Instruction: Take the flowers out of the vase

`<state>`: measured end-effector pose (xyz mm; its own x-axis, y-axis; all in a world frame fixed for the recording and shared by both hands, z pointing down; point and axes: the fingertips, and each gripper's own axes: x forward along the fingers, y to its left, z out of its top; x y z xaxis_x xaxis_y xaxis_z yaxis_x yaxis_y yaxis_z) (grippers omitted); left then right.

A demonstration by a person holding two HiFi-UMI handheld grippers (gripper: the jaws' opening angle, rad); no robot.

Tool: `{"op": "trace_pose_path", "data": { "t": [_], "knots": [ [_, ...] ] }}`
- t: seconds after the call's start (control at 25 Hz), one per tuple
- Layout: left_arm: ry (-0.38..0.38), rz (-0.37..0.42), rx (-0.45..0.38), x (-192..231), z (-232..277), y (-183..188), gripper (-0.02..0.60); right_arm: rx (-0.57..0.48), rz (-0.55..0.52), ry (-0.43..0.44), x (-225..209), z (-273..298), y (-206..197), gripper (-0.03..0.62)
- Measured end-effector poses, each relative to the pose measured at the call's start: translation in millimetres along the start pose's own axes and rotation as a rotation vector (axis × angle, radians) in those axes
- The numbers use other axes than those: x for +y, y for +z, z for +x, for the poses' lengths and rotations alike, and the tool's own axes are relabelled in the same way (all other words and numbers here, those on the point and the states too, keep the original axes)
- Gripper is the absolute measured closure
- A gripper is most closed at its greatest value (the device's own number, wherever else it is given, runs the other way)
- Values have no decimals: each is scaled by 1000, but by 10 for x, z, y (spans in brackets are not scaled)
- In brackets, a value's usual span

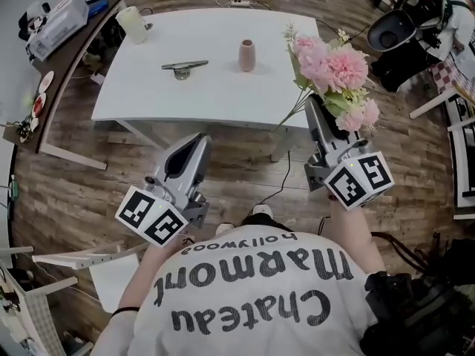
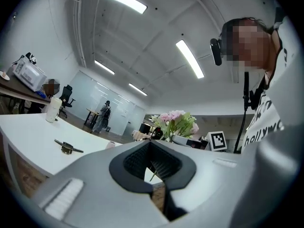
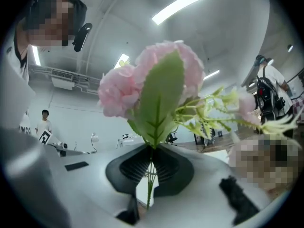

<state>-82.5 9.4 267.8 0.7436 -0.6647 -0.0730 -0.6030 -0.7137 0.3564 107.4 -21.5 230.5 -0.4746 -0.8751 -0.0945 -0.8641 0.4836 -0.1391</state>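
A: Where are the flowers (image 1: 335, 71)?
B: Out of the vase (image 1: 247, 55), stems pinched tight in the right gripper (image 1: 315, 104), by the white table's (image 1: 141, 95) near right corner.
A: And the vase?
B: Upright on the table, well apart from the blooms.
A: Left gripper (image 1: 197, 141)?
B: Jaws together, nothing between them, held in front of the table

The right gripper (image 3: 151, 169) clamps the green stems (image 3: 149, 186) of the pink flowers (image 3: 124, 91); the blooms and a broad leaf (image 3: 159, 96) rise just above its jaws.
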Motion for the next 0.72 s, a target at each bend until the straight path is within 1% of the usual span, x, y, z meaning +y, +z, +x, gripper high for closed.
{"op": "trace_pose_path", "data": {
  "t": [0.16,0.32,0.52,0.72],
  "knots": [
    [-31,-4,18,77,-272,20,577,8,2,-30,321,-94,-121,572],
    [-71,-7,27,125,-420,26,577,22,3,-46,626,-169,-241,571],
    [-126,-6,45,123,-504,-26,577,21,23,-80,828,-294,-382,571],
    [-174,-16,68,58,-517,3,577,28,29,-112,946,-347,-348,572]
  ]
}}
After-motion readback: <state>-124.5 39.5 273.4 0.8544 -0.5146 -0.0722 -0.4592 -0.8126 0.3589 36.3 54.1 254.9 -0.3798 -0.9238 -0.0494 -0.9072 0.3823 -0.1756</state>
